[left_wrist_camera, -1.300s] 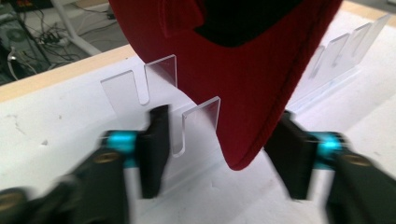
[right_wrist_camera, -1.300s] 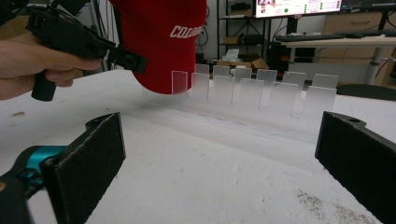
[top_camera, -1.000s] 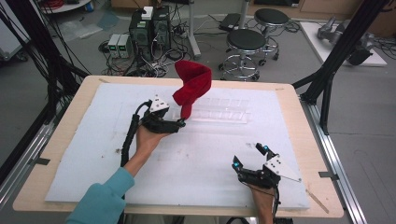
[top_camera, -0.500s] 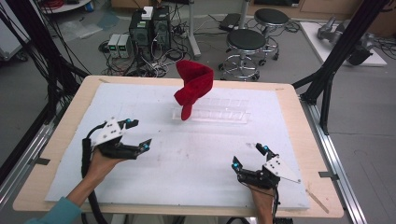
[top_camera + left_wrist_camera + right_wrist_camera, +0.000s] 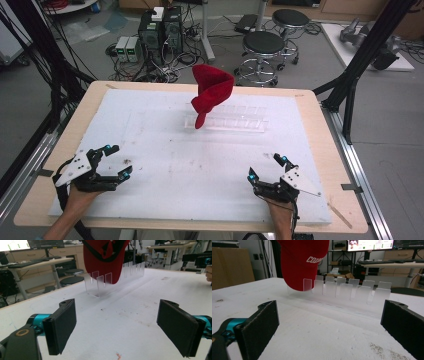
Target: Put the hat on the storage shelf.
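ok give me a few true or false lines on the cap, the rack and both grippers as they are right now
1. The red cap stands in one end of the clear rack. True.
2. The left gripper is shut on the cap. False: it is open, near the table's front edge, apart from the cap.
3. The right gripper is open and holds nothing. True.
4. The cap lies flat on the white table top. False: it stands upright in the rack.
5. The rack's other slots hold more caps. False: they are empty.
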`<state>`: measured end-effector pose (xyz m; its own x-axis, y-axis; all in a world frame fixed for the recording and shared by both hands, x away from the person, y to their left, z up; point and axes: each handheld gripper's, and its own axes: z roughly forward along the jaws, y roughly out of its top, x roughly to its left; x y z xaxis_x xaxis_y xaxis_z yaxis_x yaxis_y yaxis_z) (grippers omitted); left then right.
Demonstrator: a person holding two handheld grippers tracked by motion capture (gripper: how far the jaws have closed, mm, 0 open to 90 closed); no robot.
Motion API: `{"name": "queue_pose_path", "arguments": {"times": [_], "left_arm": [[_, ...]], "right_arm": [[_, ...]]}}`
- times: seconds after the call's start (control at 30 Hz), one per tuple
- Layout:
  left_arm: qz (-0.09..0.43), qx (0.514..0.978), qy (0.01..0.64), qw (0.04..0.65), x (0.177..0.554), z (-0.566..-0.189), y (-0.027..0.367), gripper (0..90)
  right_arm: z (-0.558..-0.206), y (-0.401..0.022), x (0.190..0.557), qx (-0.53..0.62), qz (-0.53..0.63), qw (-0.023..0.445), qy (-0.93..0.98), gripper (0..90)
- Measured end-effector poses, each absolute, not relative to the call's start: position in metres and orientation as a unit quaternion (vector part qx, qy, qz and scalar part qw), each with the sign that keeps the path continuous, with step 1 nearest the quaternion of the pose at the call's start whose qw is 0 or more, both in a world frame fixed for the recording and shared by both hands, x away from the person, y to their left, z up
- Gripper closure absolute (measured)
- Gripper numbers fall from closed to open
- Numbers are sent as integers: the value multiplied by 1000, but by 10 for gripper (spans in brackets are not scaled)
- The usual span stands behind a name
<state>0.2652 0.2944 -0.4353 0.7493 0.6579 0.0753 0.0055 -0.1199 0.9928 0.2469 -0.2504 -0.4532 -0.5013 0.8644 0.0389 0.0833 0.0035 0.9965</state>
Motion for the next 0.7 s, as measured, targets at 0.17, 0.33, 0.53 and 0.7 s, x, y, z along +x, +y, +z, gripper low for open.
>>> {"name": "queue_pose_path", "arguments": {"times": [0.17, 0.33, 0.53, 0.7], "left_arm": [[265, 693, 242, 626, 260, -441, 304, 165], [269, 688, 244, 629, 258, -449, 308, 165], [273, 682, 248, 632, 257, -452, 309, 165], [271, 676, 260, 634, 258, -453, 310, 164]], "right_arm": [[-453, -250, 247, 377, 596, 328, 629, 5], [-453, -250, 248, 375, 594, 328, 632, 5], [-453, -249, 248, 376, 593, 328, 632, 5], [-453, -250, 248, 381, 592, 324, 632, 5]]}}
